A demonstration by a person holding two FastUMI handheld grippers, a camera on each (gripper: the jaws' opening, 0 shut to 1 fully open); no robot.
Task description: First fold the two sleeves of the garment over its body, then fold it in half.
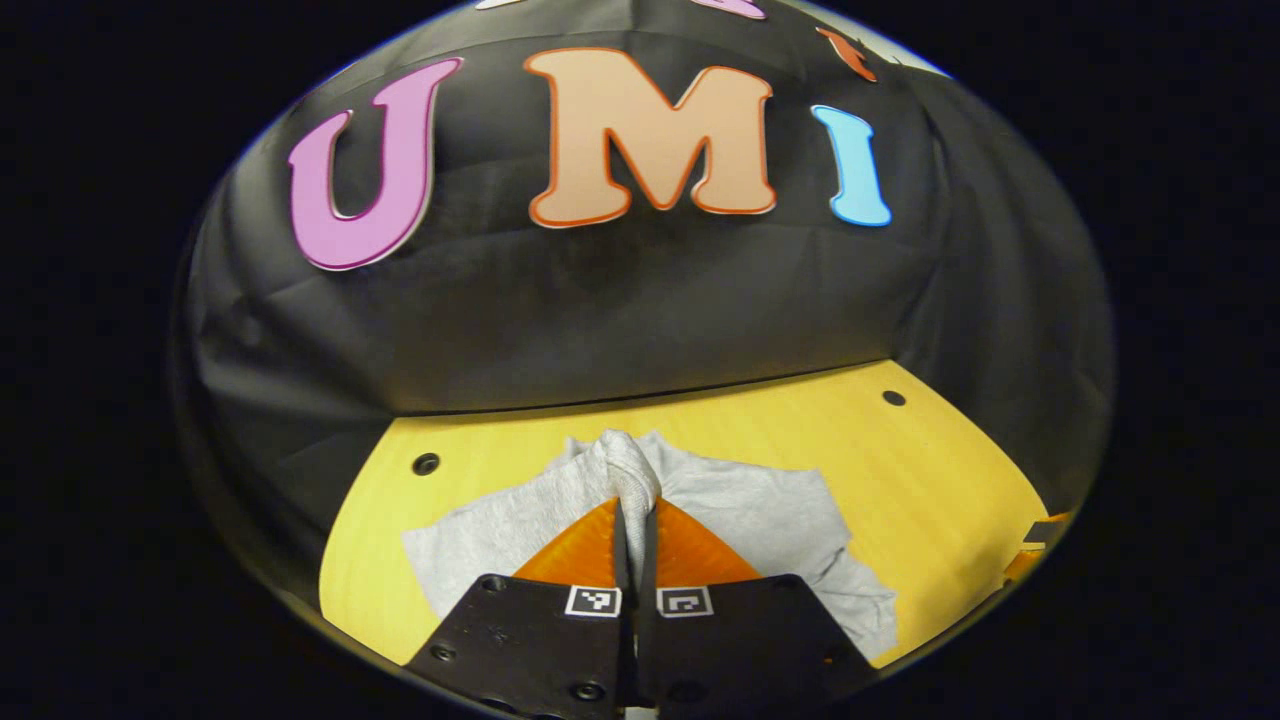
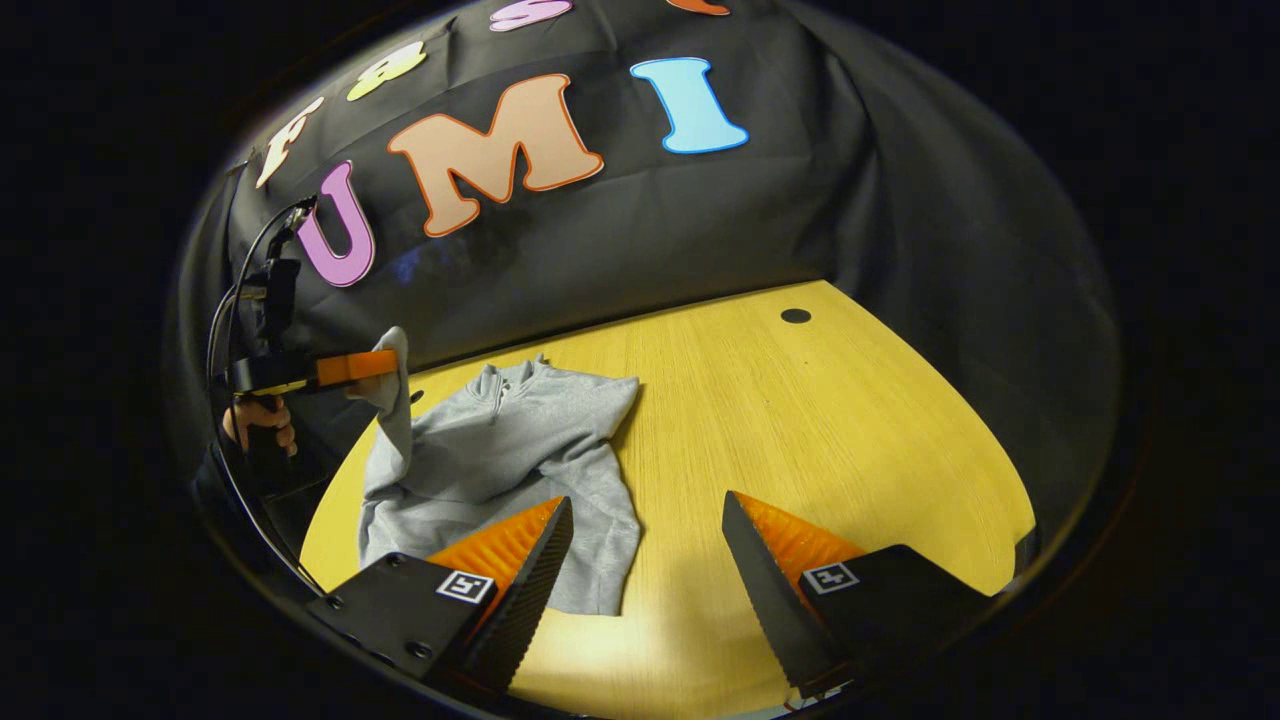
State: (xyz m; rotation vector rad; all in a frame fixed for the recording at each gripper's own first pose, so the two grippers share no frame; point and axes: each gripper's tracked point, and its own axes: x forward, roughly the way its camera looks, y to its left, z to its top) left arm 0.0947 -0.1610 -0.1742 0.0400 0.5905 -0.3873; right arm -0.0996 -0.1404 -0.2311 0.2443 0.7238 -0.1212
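Garment (image 2: 500, 450) on table (image 2: 800, 420), left gripper (image 1: 634, 490) pinching sleeve (image 2: 392, 400)

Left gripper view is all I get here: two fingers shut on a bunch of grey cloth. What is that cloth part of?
Observer: A grey sweater lying on the yellow table; the left gripper has lifted one sleeve off it.
Operator: Where is the other gripper?
Observer: The right gripper is open, over the table near the sweater's lower edge, holding nothing.
Operator: Is the other sleeve folded yet?
Observer: It appears so: that sleeve lies down along the sweater's side.
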